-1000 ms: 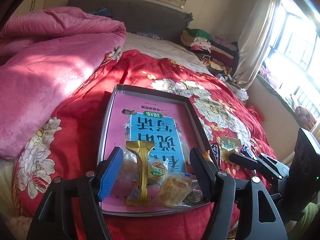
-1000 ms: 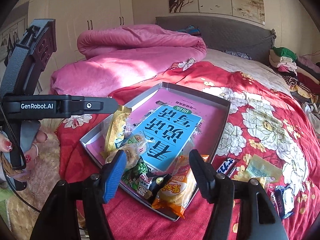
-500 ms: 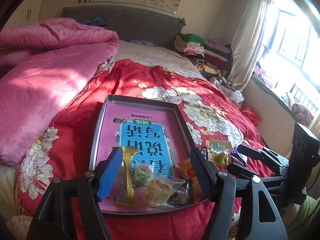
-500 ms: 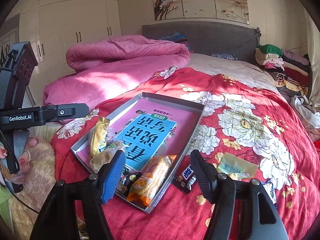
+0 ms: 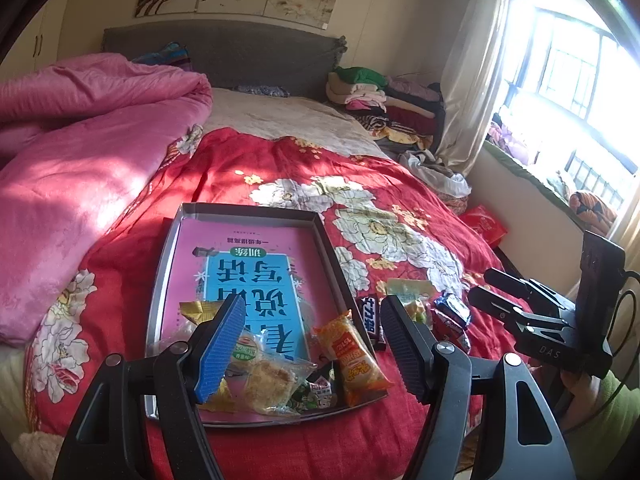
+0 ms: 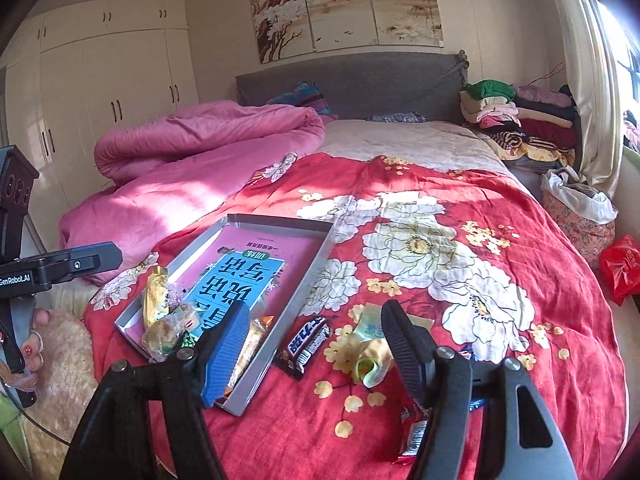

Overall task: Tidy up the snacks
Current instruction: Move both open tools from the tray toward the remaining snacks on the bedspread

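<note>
A grey tray (image 5: 164, 280) lined with a pink and blue book cover lies on the red flowered bedspread. Its near end holds an orange snack pack (image 5: 352, 360), a pastry in clear wrap (image 5: 268, 380), a gold packet (image 6: 154, 294) and green sweets (image 5: 316, 394). Right of the tray lie a black chocolate bar (image 6: 306, 344), a pale green packet (image 6: 370, 344) and red and blue wrapped sweets (image 5: 450, 316). My left gripper (image 5: 313, 300) hangs open over the tray's near end. Also open and holding nothing, my right gripper (image 6: 315, 308) hovers above the chocolate bar.
A pink quilt (image 6: 192, 160) is heaped along the bed's left side. Folded clothes (image 6: 516, 120) are stacked at the headboard's right. A red bag (image 6: 620, 268) lies past the bed's right edge. A person's hand (image 6: 32, 344) holds the left gripper's handle.
Both grippers have drawn back and risen. The right one has swung rightward from over the tray's near end to above the loose snacks on the bedspread.
</note>
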The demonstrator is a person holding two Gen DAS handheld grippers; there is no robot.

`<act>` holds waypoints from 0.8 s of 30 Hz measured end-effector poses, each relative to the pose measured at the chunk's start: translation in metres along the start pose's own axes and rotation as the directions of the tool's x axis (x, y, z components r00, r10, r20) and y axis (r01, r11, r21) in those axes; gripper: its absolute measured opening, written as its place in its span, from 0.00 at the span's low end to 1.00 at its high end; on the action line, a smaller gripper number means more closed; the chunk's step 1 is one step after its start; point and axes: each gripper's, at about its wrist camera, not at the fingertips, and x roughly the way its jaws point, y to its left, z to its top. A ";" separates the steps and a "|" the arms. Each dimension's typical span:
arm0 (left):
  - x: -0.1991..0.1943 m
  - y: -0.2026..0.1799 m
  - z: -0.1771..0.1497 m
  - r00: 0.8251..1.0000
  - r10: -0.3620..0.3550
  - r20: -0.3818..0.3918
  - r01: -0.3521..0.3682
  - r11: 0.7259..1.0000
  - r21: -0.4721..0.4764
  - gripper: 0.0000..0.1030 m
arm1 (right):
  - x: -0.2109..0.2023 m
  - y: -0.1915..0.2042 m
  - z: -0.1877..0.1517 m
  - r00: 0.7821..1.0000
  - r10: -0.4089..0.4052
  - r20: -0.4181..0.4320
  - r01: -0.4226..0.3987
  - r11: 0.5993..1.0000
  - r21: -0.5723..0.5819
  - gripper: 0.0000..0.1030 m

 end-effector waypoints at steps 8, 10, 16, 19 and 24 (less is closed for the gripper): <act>0.008 -0.027 0.001 0.999 -0.033 -0.032 0.034 0.999 0.043 0.70 | -0.013 -0.018 0.001 0.999 -0.037 0.021 0.036 0.999 0.037 0.66; 0.011 -0.033 0.001 0.998 -0.039 -0.041 0.041 0.998 0.050 0.70 | -0.016 -0.022 0.001 0.999 -0.047 0.022 0.046 0.998 0.047 0.66; 0.021 -0.048 0.001 0.996 -0.054 -0.074 0.059 0.996 0.064 0.70 | -0.024 -0.036 -0.001 0.997 -0.065 0.030 0.062 0.995 0.084 0.66; 0.024 -0.055 0.002 0.994 -0.061 -0.086 0.067 0.995 0.075 0.70 | -0.027 -0.041 -0.001 0.997 -0.073 0.032 0.069 0.992 0.102 0.66; 0.034 -0.066 0.004 0.991 -0.075 -0.114 0.085 0.992 0.088 0.70 | -0.030 -0.047 -0.002 0.996 -0.083 0.034 0.078 0.990 0.122 0.66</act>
